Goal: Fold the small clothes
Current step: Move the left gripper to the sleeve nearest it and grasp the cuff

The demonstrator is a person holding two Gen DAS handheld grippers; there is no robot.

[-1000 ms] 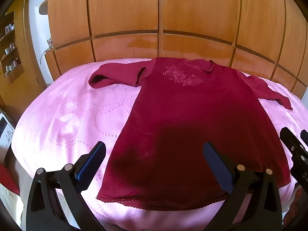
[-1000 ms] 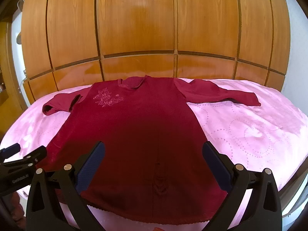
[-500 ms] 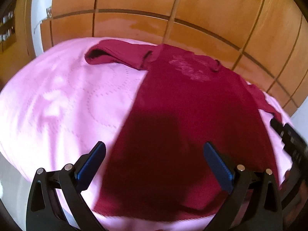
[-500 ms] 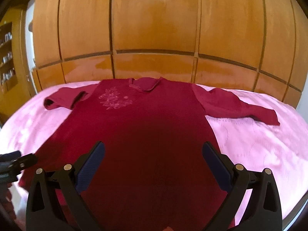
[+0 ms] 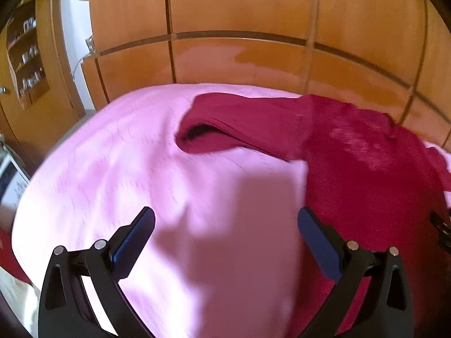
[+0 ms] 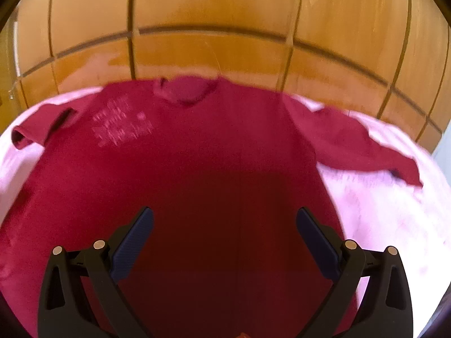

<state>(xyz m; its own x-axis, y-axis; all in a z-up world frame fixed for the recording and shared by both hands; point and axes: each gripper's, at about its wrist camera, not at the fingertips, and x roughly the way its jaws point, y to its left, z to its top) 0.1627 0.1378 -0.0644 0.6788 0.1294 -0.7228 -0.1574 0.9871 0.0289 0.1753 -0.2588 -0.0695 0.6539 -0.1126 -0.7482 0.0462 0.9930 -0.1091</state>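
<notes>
We found the dark red long-sleeved dress lying flat on the pink bedspread, sleeves spread. The left gripper and right gripper hovered above, jaws wide apart, holding nothing.

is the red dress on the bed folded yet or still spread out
Spread out. The red dress lies flat on the pink bedspread, both sleeves out sideways; both open grippers hold nothing.

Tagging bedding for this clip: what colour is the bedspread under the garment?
Pink bedspread, with the dark red garment lying on it; clearest in the left wrist view.
</notes>
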